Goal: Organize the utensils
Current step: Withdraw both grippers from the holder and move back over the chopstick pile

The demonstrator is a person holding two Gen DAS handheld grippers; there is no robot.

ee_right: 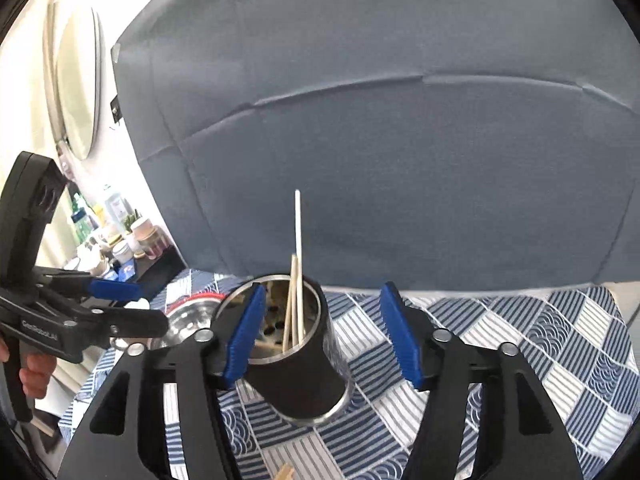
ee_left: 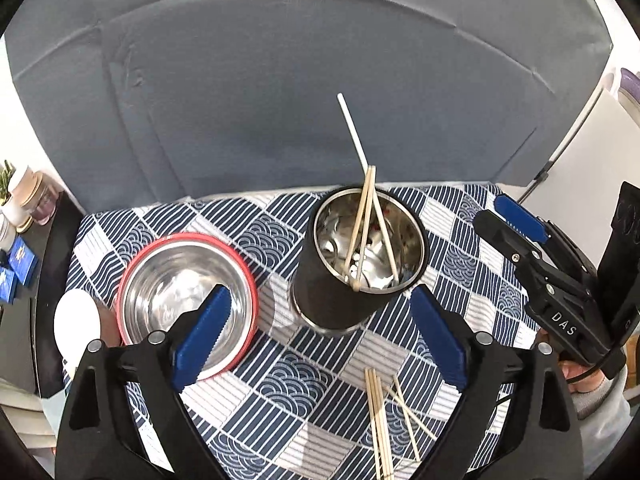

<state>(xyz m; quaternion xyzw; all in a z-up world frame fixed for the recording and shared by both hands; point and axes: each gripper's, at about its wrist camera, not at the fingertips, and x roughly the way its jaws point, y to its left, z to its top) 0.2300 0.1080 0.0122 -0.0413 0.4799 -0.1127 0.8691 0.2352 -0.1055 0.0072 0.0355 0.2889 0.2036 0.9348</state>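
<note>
A black steel-lined cup stands on the patterned cloth and holds wooden chopsticks and one white chopstick. More wooden chopsticks lie loose on the cloth in front of it. My left gripper is open and empty, hovering just in front of the cup. My right gripper is open and empty, its blue pads either side of the cup. The right gripper also shows at the right of the left wrist view.
A red-rimmed steel bowl sits left of the cup. A white round object lies at the cloth's left edge. A grey sofa back rises behind the table. Jars and boxes crowd a dark shelf at far left.
</note>
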